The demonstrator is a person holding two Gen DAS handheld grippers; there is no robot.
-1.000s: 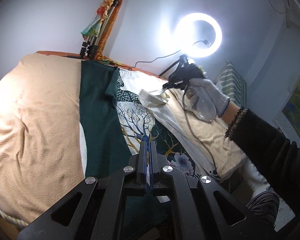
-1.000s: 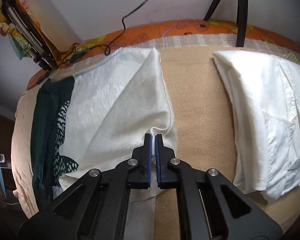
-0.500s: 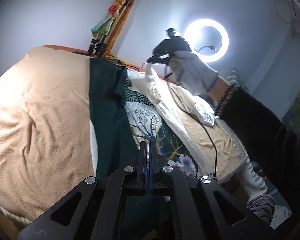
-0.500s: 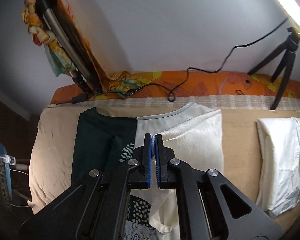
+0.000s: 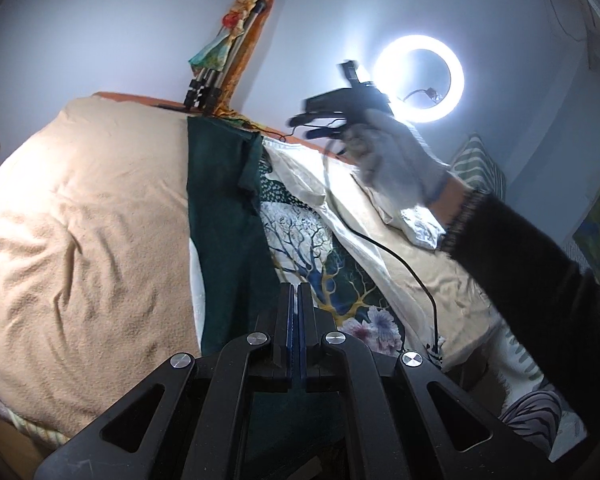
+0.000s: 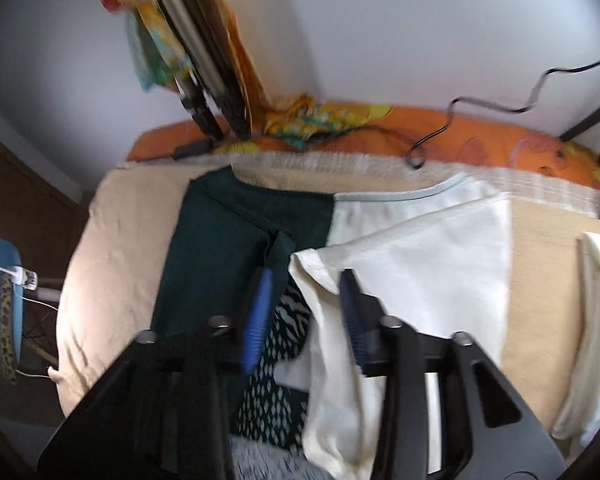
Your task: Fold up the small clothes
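**Folding a printed shirt on a bed: the right gripper lets go**

The shirt (image 5: 300, 240), dark green on one side and cream on the other with a tree-and-flower print, lies spread on the beige blanket (image 5: 80, 240); its cream sleeve (image 6: 400, 272) is folded inward. The right gripper (image 6: 304, 280), held by a gloved hand (image 5: 396, 160) raised above the bed, points steeply down, its jaws opening, the sleeve's tip below them but not pinched. The left gripper (image 5: 296, 292) is pressed together over the hem; what lies between its pads is hidden. The right view is motion-blurred.
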